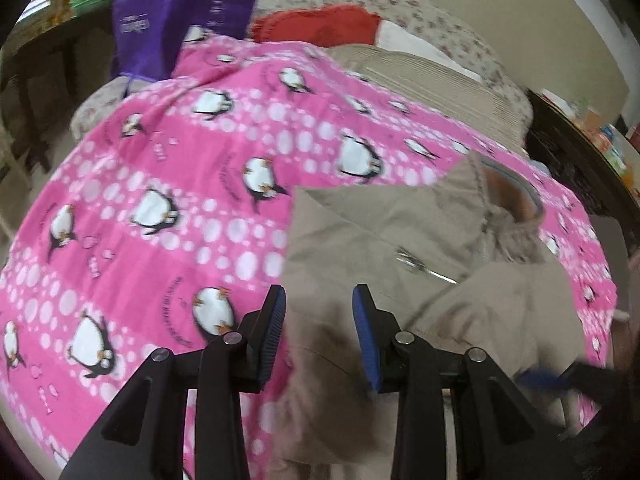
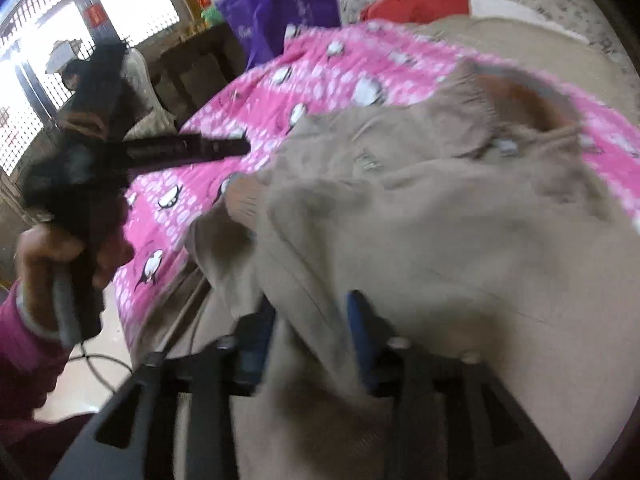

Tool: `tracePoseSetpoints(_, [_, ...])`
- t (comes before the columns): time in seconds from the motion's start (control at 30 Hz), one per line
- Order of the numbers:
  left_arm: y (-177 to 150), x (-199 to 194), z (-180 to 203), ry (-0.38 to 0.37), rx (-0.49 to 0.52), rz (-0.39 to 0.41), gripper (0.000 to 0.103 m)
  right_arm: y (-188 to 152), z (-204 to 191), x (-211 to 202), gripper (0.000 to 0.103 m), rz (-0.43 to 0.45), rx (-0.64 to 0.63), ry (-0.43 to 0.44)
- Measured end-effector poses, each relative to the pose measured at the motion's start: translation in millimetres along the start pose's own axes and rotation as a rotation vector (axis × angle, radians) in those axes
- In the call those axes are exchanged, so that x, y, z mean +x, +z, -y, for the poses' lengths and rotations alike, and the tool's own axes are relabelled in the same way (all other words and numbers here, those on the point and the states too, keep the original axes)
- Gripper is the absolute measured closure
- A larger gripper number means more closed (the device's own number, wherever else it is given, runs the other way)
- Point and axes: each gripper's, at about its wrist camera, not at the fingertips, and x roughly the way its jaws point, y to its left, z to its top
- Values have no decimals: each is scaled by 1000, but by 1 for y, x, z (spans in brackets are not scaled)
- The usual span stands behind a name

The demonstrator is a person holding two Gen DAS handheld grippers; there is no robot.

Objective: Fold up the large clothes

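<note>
A large beige hooded jacket (image 1: 380,232) (image 2: 440,240) lies rumpled on a pink penguin-print blanket (image 1: 160,160) (image 2: 320,64) that covers a bed. Its hood (image 1: 512,196) shows an orange lining. My left gripper (image 1: 320,312) hovers over the jacket's left edge, its jaws apart with nothing pinched. In the right wrist view a hand (image 2: 36,252) holds that left gripper (image 2: 236,146) above the blanket. My right gripper (image 2: 310,320) stands open at the jacket's near edge. A fold of beige cloth lies loosely between its blurred blue pads. It also shows as a blur (image 1: 560,376) at the lower right.
A purple bag (image 1: 176,12) (image 2: 280,8) stands at the bed's far left. Red cloth (image 1: 320,24) and a floral cover lie at the head. Dark furniture (image 1: 580,160) flanks the right side. A cable (image 2: 100,364) runs over the floor by the bed's near corner.
</note>
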Motion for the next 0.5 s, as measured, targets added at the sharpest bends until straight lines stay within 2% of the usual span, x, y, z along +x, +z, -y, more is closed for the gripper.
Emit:
tracePoseSetpoints(0.03, [-2,0,4,-22,13,-5,79,-2,9,-19,50,34,11,-20])
tracePoseSetpoints(0.1, [-4,4,12,-60,29,-25,75,-8,36,-60,36,116,59,-85])
tracePoseSetpoints(0.13, [-6,6,15,-77,32,-37,74,-11,45,-75,33,145,84,-116])
tracePoseSetpoints(0.2, [-12,14,26,-119,47,-69,74,-22,76,-103,31,186,156,-198])
tracePoseSetpoints(0.3, [-22,26,39,-137,75,-111,74,-37,122,-119,31,182,291,-260])
tracePoseSetpoints(0.33, [-24,30,46,-135,104,-118,77,-42,134,-120,31,183,322,-279])
tracePoseSetpoints(0.37, [-26,31,53,-122,145,-111,91,-45,143,-117,31,183,342,-300])
tracePoseSetpoints(0.4, [-27,30,58,-98,179,-100,100,-47,149,-115,31,178,352,-319])
tracePoseSetpoints(0.43, [-26,28,62,-75,203,-85,101,-48,154,-111,31,167,355,-347])
tracePoseSetpoints(0.5, [-19,16,64,-83,217,-59,103,-46,154,-103,31,158,354,-364])
